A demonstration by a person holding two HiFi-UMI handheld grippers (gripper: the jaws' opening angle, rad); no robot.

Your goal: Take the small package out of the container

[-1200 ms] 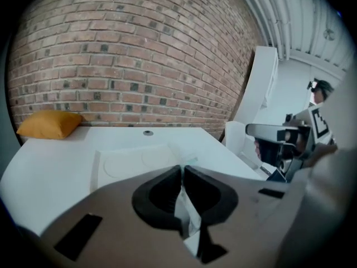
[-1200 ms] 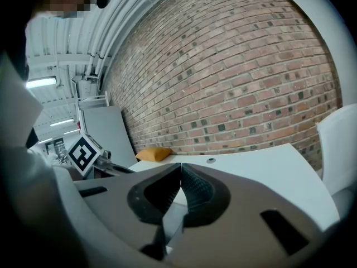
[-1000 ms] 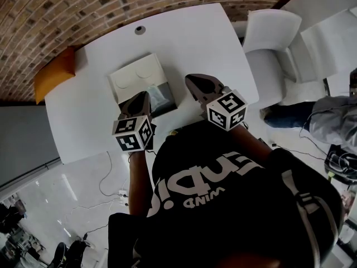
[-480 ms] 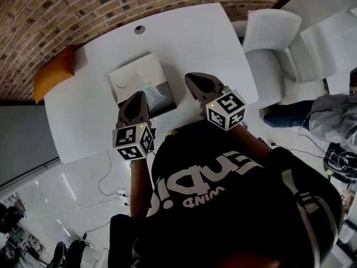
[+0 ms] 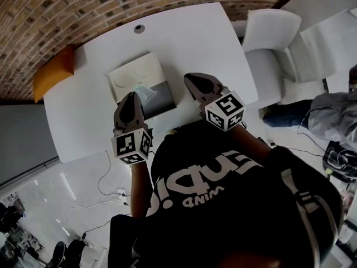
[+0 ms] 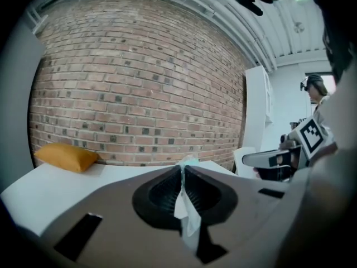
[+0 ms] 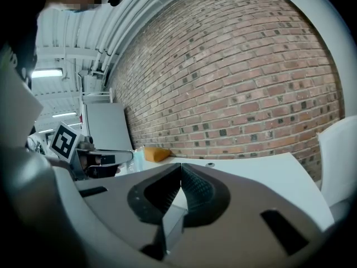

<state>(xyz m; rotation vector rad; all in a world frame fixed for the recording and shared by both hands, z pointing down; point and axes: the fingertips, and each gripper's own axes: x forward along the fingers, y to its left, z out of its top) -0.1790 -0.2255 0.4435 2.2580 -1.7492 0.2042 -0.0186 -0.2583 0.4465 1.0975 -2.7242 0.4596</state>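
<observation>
The small package (image 6: 183,205), a thin, clear, pale-green packet, is pinched by one edge between the fingers (image 6: 162,194) of the left gripper (image 6: 182,169). Its top edge is seen just above the fingertips, and the rest hangs crumpled below them. In the head view the small package (image 5: 143,91) is seen just ahead of the left gripper (image 5: 132,97), over the near left corner of the container (image 5: 131,74), a white box with its lid folded back and a dark inside. Whether it has fully cleared the rim cannot be told.

Only a narrow strip of film appears to be caught, so the packet could slip free and drop back into the box if it is swung or jerked. A trailing corner could also catch on the rim if it is drawn sideways too low.

The left fingers are clenched on the packet. The fingers of the right gripper (image 7: 179,167) are closed tip to tip on nothing, held apart to the right of the box above the white worktop (image 5: 189,38).
</observation>
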